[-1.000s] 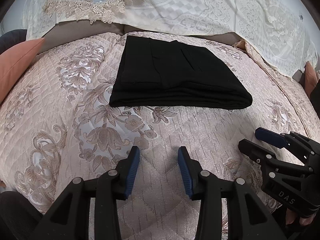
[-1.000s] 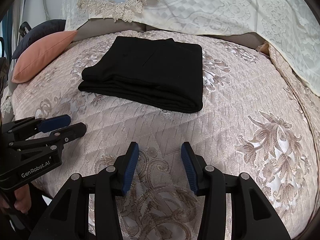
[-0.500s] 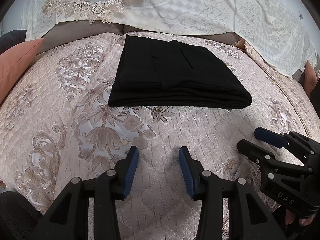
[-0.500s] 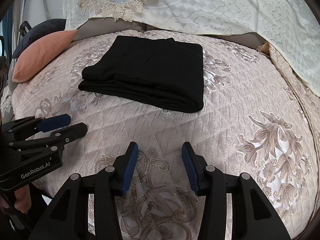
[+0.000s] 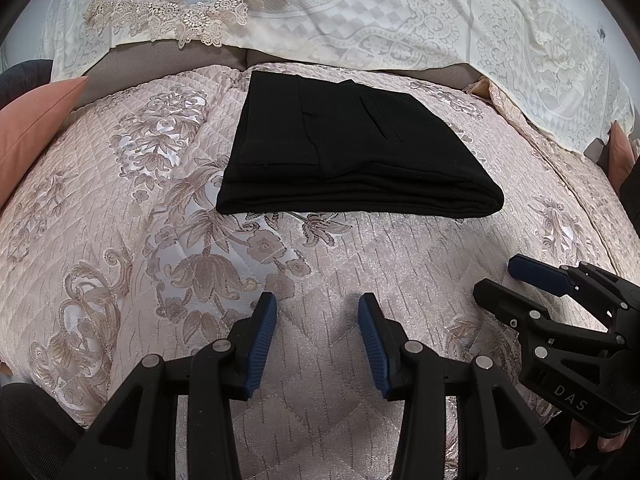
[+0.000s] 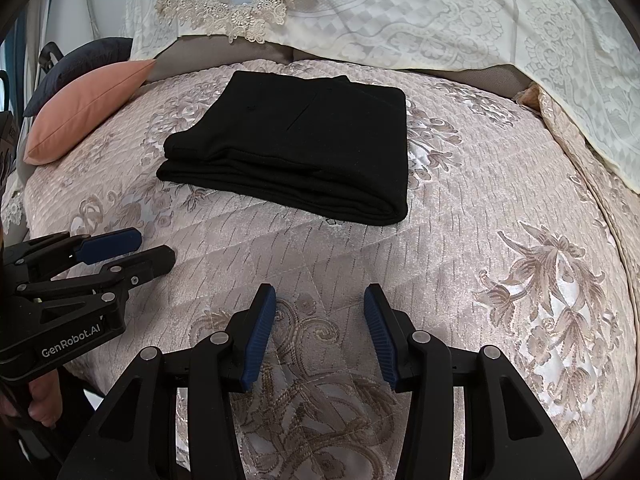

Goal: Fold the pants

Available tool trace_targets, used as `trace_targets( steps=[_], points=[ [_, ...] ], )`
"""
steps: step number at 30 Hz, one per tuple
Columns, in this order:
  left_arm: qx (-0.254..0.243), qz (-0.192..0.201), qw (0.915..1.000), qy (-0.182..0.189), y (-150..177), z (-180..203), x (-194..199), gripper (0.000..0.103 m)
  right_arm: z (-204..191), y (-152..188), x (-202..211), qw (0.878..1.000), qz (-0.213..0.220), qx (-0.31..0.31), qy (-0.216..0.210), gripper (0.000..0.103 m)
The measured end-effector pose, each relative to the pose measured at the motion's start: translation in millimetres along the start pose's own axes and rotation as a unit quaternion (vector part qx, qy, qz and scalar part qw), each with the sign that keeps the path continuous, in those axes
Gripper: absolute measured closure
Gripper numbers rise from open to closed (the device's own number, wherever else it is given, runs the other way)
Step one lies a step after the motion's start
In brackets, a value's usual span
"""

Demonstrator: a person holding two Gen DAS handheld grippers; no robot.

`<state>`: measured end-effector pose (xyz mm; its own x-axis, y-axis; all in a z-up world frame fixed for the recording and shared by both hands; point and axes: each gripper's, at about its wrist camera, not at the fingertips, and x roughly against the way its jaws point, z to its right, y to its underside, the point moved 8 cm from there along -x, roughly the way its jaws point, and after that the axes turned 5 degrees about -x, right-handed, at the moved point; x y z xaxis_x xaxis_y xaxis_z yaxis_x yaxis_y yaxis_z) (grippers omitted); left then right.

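Open ground: pale pink quilted floral bedspread (image 5: 320, 264) lies bare ahead of both grippers | Obstacle: folded black pants (image 5: 344, 160) mid-bed, well apart from the fingertips | Left flank: salmon-pink cushion (image 6: 88, 108) at the edge | Rear: cream lace-trimmed cover (image 6: 400, 20) beyond the pants

Black pants (image 5: 344, 148) lie folded into a neat rectangle on a pink quilted bedspread (image 5: 120, 240) with floral embroidery. Nearer the camera, the left gripper (image 5: 318, 336) hangs above bare quilt, its blue-padded jaws apart with nothing between them. At lower right, the right gripper (image 5: 504, 280) enters the view, also empty. A salmon cushion (image 5: 32, 128) sits at the left edge, lace-trimmed covers (image 5: 360, 12) behind
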<state>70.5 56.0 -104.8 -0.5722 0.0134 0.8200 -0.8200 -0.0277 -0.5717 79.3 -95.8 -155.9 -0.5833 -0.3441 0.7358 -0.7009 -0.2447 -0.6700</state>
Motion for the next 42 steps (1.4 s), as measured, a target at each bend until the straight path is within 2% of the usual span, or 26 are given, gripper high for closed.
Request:
trace_targets(
  steps=[26, 42],
  points=[
    [0.001, -0.001, 1.0000, 0.002, 0.3, 1.1, -0.8, 0.056, -1.9, 1.1, -2.0, 1.000, -0.001, 0.004, 0.001, 0.055],
    [0.006, -0.003, 0.9998, 0.018, 0.3, 1.3, -1.0, 0.049, -3.5, 2.0, -2.5, 1.000, -0.002, 0.006, 0.002, 0.054]
  ],
)
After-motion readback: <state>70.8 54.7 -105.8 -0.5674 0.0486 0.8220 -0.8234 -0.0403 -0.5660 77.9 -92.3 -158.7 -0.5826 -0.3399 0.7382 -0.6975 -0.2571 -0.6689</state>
